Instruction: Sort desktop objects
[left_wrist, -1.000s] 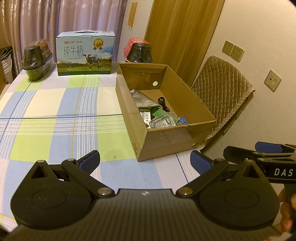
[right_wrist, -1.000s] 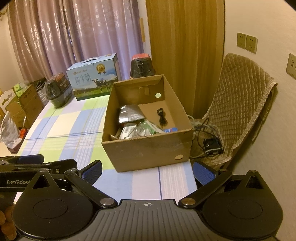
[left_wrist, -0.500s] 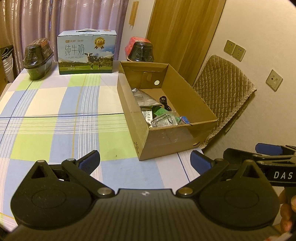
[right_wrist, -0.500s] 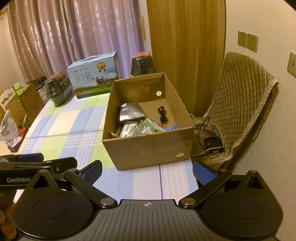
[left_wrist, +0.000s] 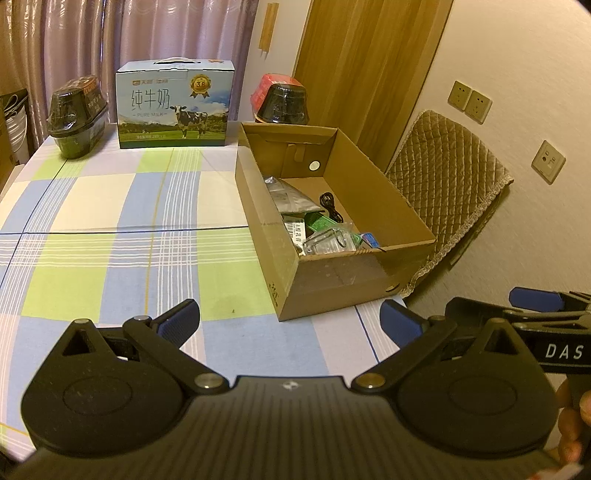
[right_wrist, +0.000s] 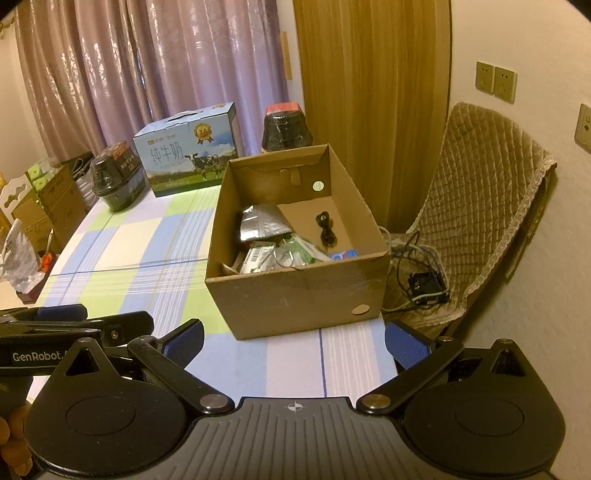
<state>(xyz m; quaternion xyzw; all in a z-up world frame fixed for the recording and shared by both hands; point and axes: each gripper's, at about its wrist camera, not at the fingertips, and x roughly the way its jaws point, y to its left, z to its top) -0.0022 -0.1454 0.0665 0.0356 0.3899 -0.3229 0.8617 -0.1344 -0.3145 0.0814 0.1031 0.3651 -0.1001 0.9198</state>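
An open cardboard box (left_wrist: 332, 280) (right_wrist: 295, 299) stands at the table's right edge. In it lie a silver pouch (right_wrist: 260, 221), a black cable (right_wrist: 325, 229), green packets (left_wrist: 321, 223) and clear plastic packaging (left_wrist: 328, 242). My left gripper (left_wrist: 290, 323) is open and empty, above the checked tablecloth in front of the box. My right gripper (right_wrist: 295, 345) is open and empty, also in front of the box. Each gripper shows at the edge of the other's view.
A blue milk carton box (left_wrist: 173, 107) and two black-wrapped containers (left_wrist: 75, 114) (left_wrist: 282, 101) stand at the table's far edge. A quilted chair (right_wrist: 480, 206) with cables and a black adapter (right_wrist: 424, 284) is right of the table. Boxes and bags (right_wrist: 33, 214) sit left.
Both views have shifted slightly; the box sits a little lower in each frame. Both grippers stay open and empty.
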